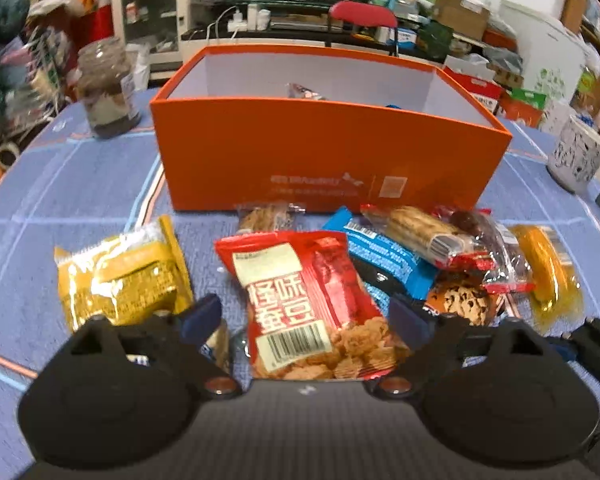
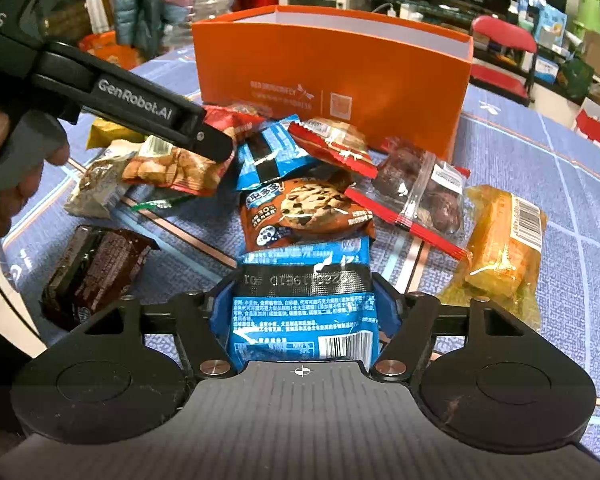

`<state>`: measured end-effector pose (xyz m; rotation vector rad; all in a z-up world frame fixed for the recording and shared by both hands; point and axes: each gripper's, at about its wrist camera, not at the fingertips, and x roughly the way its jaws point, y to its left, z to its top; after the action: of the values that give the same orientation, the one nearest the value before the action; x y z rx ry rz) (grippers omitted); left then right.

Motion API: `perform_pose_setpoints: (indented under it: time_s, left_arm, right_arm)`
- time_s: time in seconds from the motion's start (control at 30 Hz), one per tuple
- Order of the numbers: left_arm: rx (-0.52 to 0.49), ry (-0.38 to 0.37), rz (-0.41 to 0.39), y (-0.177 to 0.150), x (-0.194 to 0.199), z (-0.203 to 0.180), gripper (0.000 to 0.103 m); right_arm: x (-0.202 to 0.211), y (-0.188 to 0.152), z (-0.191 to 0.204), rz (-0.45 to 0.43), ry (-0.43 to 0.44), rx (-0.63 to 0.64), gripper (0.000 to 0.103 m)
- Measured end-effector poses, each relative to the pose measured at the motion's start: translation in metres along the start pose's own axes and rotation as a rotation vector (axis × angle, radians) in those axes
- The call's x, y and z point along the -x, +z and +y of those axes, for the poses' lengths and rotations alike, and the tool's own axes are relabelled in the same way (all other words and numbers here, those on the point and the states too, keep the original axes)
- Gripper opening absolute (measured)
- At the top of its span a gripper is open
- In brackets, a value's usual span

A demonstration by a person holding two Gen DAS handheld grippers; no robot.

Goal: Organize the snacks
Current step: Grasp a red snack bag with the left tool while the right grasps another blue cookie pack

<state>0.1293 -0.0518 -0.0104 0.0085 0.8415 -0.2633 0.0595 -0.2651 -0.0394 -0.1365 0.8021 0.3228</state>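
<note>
One large orange box [image 1: 324, 160] stands open-topped at the far side of the blue woven tablecloth [image 1: 80, 200]: stiff card, smooth matt walls, white inside. Little shows in it, only a wrapper tip or two. The snacks lie heaped on the cloth just in front of its near wall.

Left gripper [image 1: 306, 314]: jaws wide, straddling the red crisp packet [image 1: 304, 304]. Pads stand clear of both edges, so nothing is gripped. The packet is a puffy, glossy foil pillow.

Right gripper [image 2: 302, 308]: jaws narrowed onto the blue wafer packet [image 2: 304, 312], blue pads against both sides, film buckled between them. Judged held.

Risks, biggest first:
- The box is light card. A packet or gripper knocking the near wall could shove it across the cloth.
- The pile overlaps. The cookie packet [image 2: 300, 212] lies touching the far end of the blue wafer packet, so lifting the blue one may drag it.
- Slick foil on an air-filled red crisp packet could squirt out of closing pads, or the crisps could crush under too hard a squeeze.
- The two grippers work close together and could collide over the pile.

Smaller items: yellow cake wrapper [image 1: 120, 276], crinkled and translucent; clear zip bag of dark round sweets [image 2: 424, 192] with a red seal strip; flat dark brown packet [image 2: 92, 272] apart on the left.
</note>
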Motion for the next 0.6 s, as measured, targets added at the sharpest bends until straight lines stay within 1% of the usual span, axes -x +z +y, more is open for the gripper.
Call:
perform_pose_setpoints:
  time_s: [0.03,0.07,0.2,0.3,0.33,0.4,0.53,0.6]
  left_arm:
    - [0.01,0.003,-0.006,-0.001,0.001,-0.001,0.095]
    - [0.016,0.007,-0.012,-0.001,0.001,-0.003,0.1]
    - [0.021,0.004,-0.022,-0.003,-0.001,-0.01,0.101]
    - [0.038,0.031,-0.017,-0.005,-0.006,-0.012,0.101]
    - [0.043,0.033,-0.012,-0.005,-0.008,-0.012,0.101]
    - [0.057,0.033,-0.007,-0.005,-0.012,-0.012,0.101]
    - [0.074,0.062,-0.016,-0.005,-0.014,-0.011,0.101]
    - [0.083,0.08,-0.008,-0.004,-0.017,-0.011,0.101]
  right_arm:
    - [0.0,0.0,0.001,-0.004,-0.001,0.006,0.061]
    - [0.001,-0.001,0.002,-0.006,-0.003,0.015,0.061]
    - [0.004,-0.001,0.004,-0.024,-0.031,0.049,0.076]
    - [0.002,-0.002,0.004,-0.009,-0.019,0.054,0.074]
    - [0.002,-0.002,0.004,-0.005,-0.011,0.046,0.072]
    - [0.001,-0.001,0.003,0.003,0.007,0.023,0.071]
    - [0.001,-0.002,0.003,0.005,0.005,0.015,0.071]
    - [0.001,-0.002,0.001,0.007,0.004,0.005,0.072]
